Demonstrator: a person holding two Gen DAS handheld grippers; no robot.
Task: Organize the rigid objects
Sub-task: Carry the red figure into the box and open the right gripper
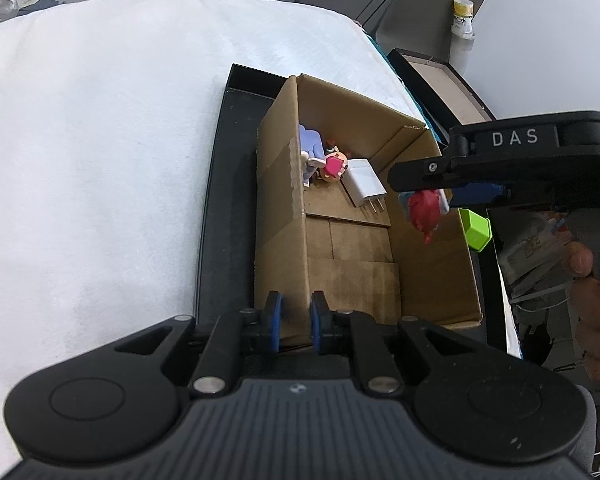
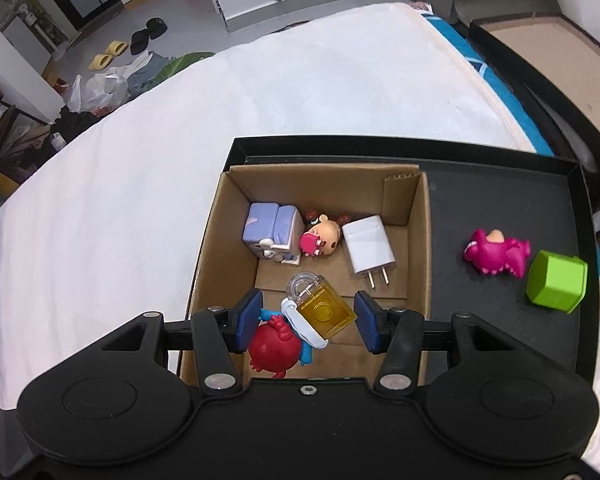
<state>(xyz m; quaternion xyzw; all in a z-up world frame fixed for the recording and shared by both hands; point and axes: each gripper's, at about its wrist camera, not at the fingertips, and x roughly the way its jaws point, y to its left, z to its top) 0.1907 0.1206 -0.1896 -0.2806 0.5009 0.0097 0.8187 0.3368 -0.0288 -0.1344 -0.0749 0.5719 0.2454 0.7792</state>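
The left gripper [image 1: 295, 320] has its jaws clamped on the cardboard box [image 1: 280, 216] near wall. The right gripper [image 2: 308, 322] grips a red figure with a yellow mug [image 2: 296, 332] over the box. Deeper inside lie a white charger [image 2: 368, 250], a purple toy [image 2: 270, 228] and a small doll [image 2: 320, 238].

Yellow slippers [image 2: 109, 56] and black slippers [image 2: 148, 34] lie on the floor beside a white plastic bag [image 2: 96, 90].

One cardboard box [image 2: 220, 216], one black tray [image 2: 500, 168], one white charger [image 2: 368, 246], one green cube [image 2: 556, 286], and, it seems, four toy figures: [image 2: 274, 230], [image 2: 322, 236], [image 2: 276, 346], [image 2: 496, 256].
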